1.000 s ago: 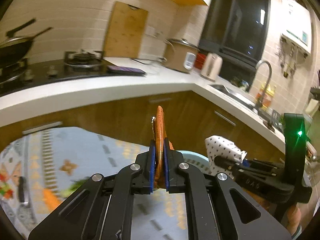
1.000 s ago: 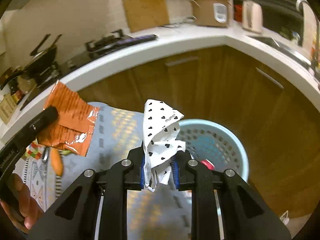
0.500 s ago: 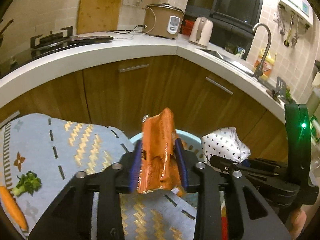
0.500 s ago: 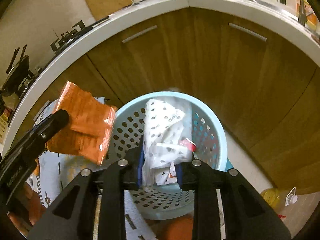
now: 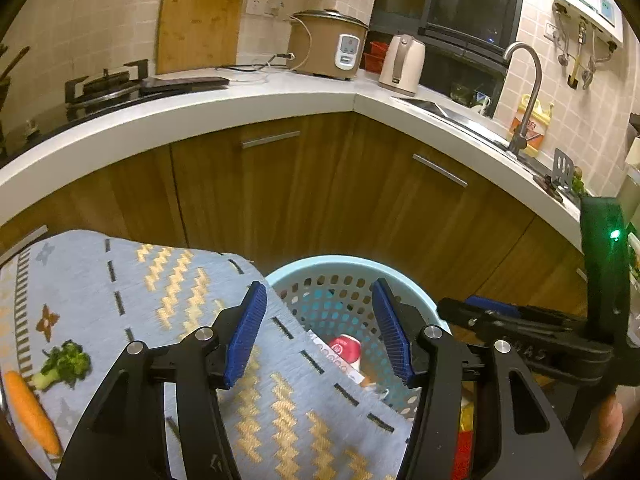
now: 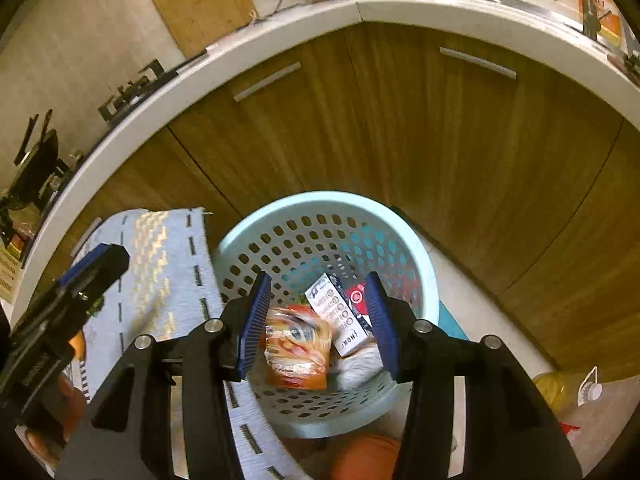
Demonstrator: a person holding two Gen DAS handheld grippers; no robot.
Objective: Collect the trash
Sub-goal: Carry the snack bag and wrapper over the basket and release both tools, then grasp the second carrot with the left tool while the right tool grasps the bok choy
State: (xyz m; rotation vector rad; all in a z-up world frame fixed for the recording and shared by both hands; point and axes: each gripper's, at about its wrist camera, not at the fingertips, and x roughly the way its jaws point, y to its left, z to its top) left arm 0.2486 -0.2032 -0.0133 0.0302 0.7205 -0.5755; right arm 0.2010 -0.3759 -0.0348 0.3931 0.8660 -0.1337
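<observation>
Trash lies in the pale blue basket (image 6: pixel 424 280) on the floor, at the foot of the corner cupboards and just beside the tablecloth's (image 5: pixel 168 292) edge; an orange snack packet (image 6: pixel 298 350), a white carton (image 6: pixel 340 316) and a red-topped can (image 6: pixel 356 296) rest on its bottom. Your left gripper (image 5: pixel 320 334) hangs over the cloth's edge and the basket rim, jaws opening, nothing between them; your right gripper (image 6: pixel 316 320) sits over the basket's mouth, jaws opening too, with nothing pinched, the packet showing well below the pads. This looks like the release step; let both pairs spread fully before you lift, keep each over the opening so nothing catches the rim, and judge the drop by what lands inside.

The right view looks straight down into the basket and shows the pile; the left view shows only the can (image 5: pixel 346 350) past the cloth. The left view alone shows the carrot (image 5: pixel 30 412) and the broccoli (image 5: pixel 66 364) at the cloth's left edge; these look like food, so leave them.
</observation>
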